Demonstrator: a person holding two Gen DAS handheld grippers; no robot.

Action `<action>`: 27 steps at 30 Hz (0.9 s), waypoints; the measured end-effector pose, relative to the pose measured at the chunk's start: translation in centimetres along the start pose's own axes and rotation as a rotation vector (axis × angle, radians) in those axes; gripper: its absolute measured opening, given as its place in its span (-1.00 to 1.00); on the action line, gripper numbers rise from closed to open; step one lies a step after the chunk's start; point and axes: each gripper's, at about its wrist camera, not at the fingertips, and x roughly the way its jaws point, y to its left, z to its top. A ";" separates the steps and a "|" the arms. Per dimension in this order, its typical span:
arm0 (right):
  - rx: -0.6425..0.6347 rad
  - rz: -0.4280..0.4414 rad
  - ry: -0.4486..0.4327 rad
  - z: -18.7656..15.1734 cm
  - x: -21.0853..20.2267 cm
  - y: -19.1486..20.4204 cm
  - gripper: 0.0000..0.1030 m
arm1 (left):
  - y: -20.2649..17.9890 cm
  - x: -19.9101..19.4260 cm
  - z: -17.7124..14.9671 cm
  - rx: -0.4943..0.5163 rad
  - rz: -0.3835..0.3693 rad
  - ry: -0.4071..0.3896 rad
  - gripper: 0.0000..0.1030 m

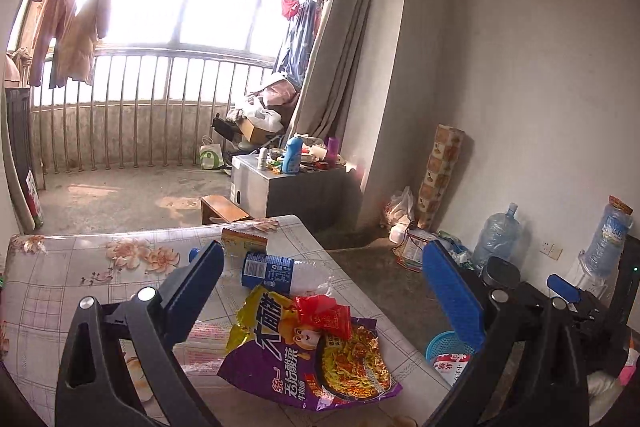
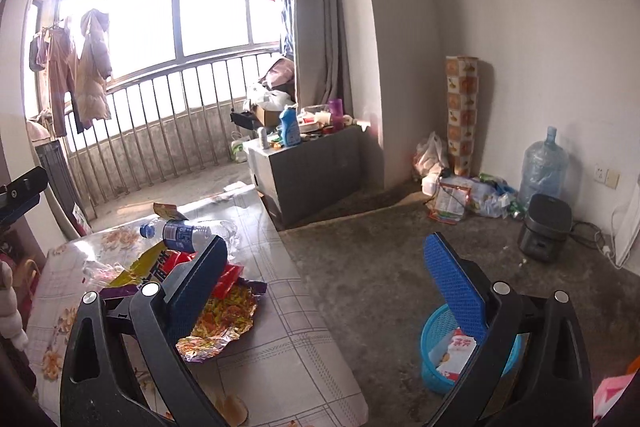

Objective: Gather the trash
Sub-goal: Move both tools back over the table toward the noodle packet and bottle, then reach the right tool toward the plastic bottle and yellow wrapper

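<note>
Noodle wrapper: a purple and yellow instant-noodle wrapper (image 1: 308,355) lies flat on the bench (image 1: 80,291), near its right-hand edge, with its long axis running from the near edge away toward the window.
Red sachet: a small red sachet (image 1: 322,313) rests on top of the noodle wrapper, at its far end.
Water bottle: an empty clear water bottle (image 1: 280,273) with a blue label lies on its side just beyond the wrapper, touching or nearly touching it; its cap end points left in the left wrist view.
Yellow packet: a small yellow packet (image 1: 244,239) sits behind the bottle, farther from the fingers.
Left gripper: the left gripper (image 1: 328,287) has its fingers spread wide with nothing between them; the trash pile lies straight ahead and below, framed in the gap.
Right gripper: the right gripper (image 2: 332,279) also has its fingers wide and empty; the pile lies under and beyond its left finger (image 2: 196,291), off to the left of its centre line.
Basket: a blue mesh basket (image 2: 440,347) stands on the floor to the right of the bench, already holding a red and white packet (image 2: 456,351); it sits below the right finger of each gripper.
Nearer hand: by my reading the left gripper is better lined up on the wrapper, while the right is closer to the basket.
Next move: likely a descent forward and down onto the wrapper, closing across its short axis.
</note>
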 end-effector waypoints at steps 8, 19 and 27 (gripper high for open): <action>0.080 0.119 0.068 0.7 1.4 1.3 0.83 | 7.4 -2.2 -0.9 -0.101 0.152 -0.026 0.89; 0.169 0.327 0.275 0.6 8.2 6.0 0.69 | 13.8 0.9 -4.1 -0.256 0.160 0.103 0.89; -0.002 0.513 0.355 3.4 13.6 11.2 0.66 | 15.1 1.1 -5.8 -0.303 -0.007 0.166 0.72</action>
